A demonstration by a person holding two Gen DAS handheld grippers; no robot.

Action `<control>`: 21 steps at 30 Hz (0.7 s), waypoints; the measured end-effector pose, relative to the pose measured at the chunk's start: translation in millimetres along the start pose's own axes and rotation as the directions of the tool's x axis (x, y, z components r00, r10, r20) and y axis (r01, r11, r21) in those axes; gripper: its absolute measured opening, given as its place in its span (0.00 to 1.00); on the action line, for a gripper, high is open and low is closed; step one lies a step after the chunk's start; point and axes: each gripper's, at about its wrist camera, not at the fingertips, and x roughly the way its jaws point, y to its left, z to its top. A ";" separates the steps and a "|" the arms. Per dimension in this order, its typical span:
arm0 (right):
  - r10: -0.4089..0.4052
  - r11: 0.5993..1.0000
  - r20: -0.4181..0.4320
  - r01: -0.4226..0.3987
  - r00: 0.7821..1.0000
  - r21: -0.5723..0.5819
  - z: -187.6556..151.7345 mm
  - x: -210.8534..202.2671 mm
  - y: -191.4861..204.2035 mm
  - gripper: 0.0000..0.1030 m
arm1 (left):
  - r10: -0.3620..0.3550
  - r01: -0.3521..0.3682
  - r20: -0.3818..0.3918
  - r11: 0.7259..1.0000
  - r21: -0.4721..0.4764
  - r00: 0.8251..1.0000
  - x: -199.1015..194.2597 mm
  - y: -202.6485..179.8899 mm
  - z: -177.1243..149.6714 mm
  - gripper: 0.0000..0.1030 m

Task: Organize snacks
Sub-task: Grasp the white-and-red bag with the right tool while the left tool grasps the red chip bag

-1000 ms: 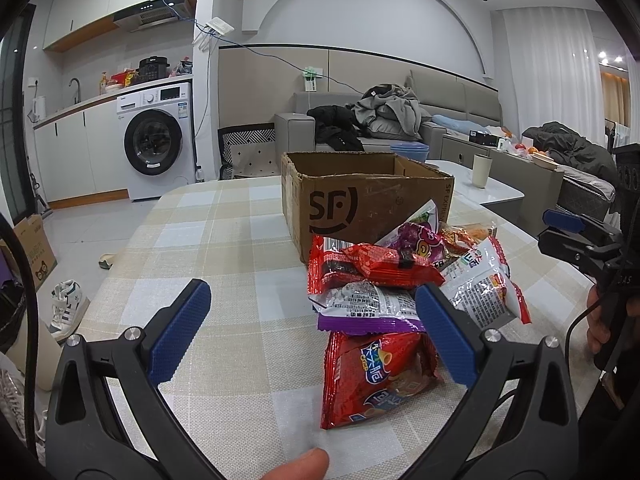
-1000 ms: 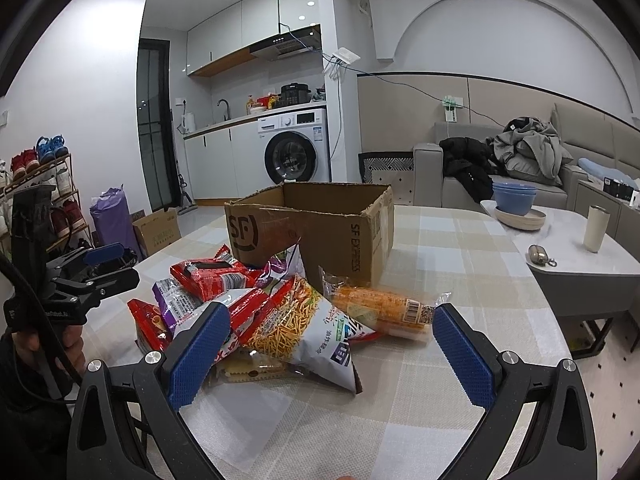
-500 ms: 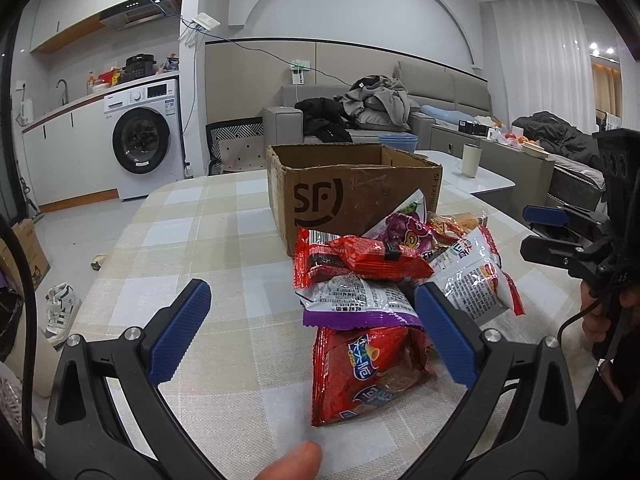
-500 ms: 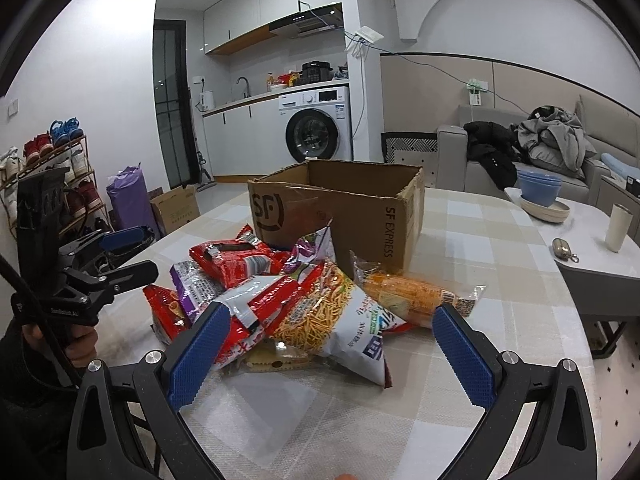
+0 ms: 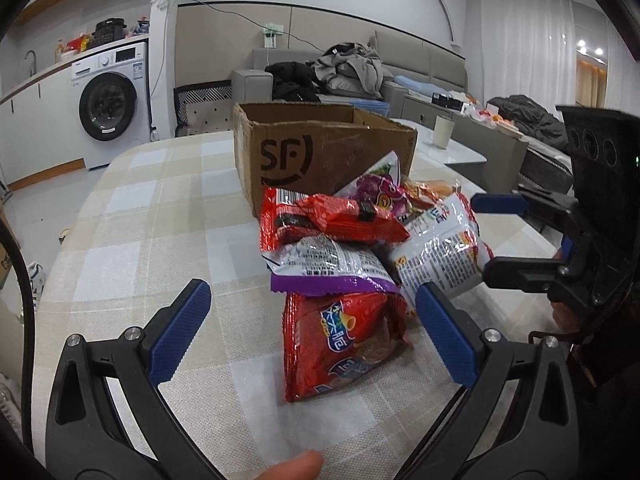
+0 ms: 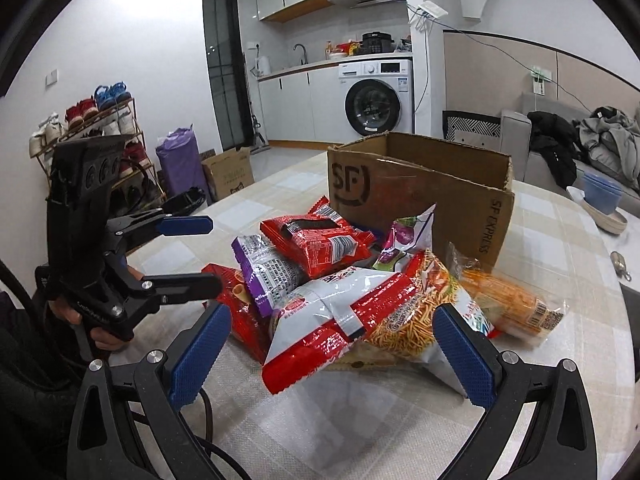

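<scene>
- Left wrist view: the left gripper [image 5: 312, 322] is spread wide and holds nothing, with the red snack bag [image 5: 340, 344] lying between its fingers on the table [image 5: 132, 240]. The snack pile [image 5: 360, 240] sits mid-table, against the front of the open cardboard box [image 5: 320, 156].
- I judge the step to be a first pick: lower around the red bag's middle and close gently, since the film is slippery.
- Right wrist view: the right gripper [image 6: 332, 352] is also fully open and empty, facing the white-and-red bag [image 6: 320, 320] and noodle-snack bag [image 6: 416, 308].
- Bare tablecloth lies toward the near edge; the box's open top offers a clear drop.
</scene>
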 end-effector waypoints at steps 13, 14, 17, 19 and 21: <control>0.037 0.999 -0.059 -0.036 0.998 0.013 6.8 31.7 -1.9 0.91 | -0.056 0.056 -0.155 0.998 -0.010 0.986 34.5 1.2 -4.0 0.87; 0.034 0.999 -0.062 -0.034 0.997 0.009 6.8 33.4 -0.8 0.90 | -0.068 0.064 -0.168 0.998 -0.025 0.983 38.3 2.7 -4.8 0.85; 0.026 1.000 -0.080 -0.026 0.996 -0.004 5.8 36.3 2.0 0.82 | -0.098 0.092 -0.187 0.995 -0.041 0.978 47.3 4.5 -4.9 0.78; 0.022 1.000 -0.098 -0.022 0.995 -0.004 3.9 39.6 1.9 0.72 | -0.101 0.096 -0.187 0.995 -0.034 0.977 49.9 2.6 -5.6 0.75; 0.003 1.000 -0.110 -0.002 0.994 0.001 1.4 43.6 0.3 0.62 | -0.115 0.111 -0.195 0.993 -0.029 0.974 54.0 1.0 -5.0 0.66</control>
